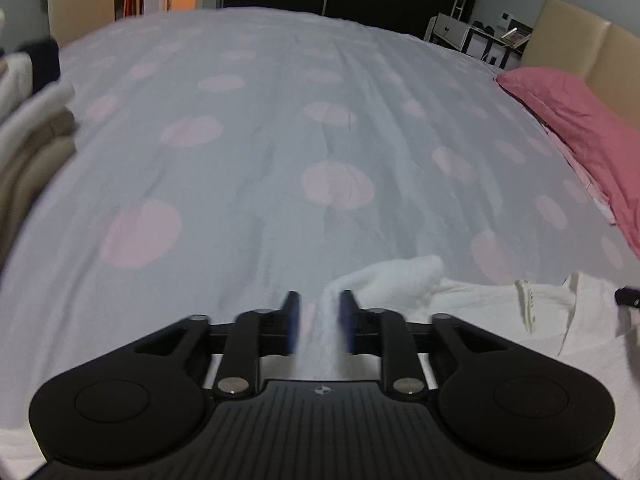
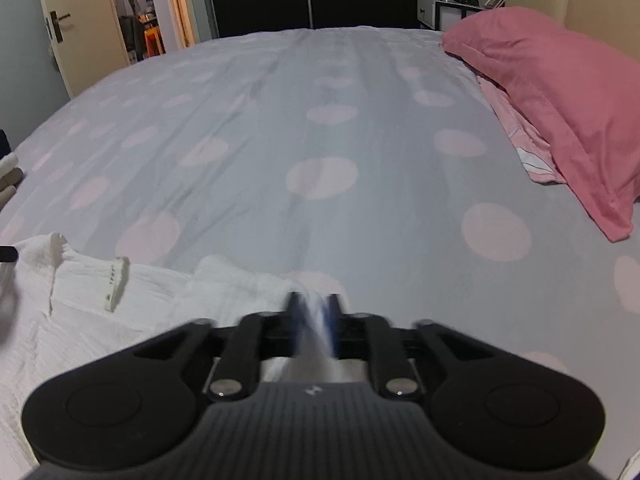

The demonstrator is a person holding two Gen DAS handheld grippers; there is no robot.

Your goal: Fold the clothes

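Ahead of both grippers stretches a wide bed with a pale grey cover printed with pink dots (image 1: 248,168), and a pink pillow (image 2: 560,92) lies far to the right of them. Close before the fingers, a white crinkled cotton garment (image 1: 480,312) lies spread on the cover, its collar label between the two tools. The left gripper (image 1: 319,320) has a bunched white fold standing between its half-parted blue pads; whether they press it, I cannot tell. The right gripper (image 2: 314,326) likewise has cloth between its pads, with the hold unclear because of blur.
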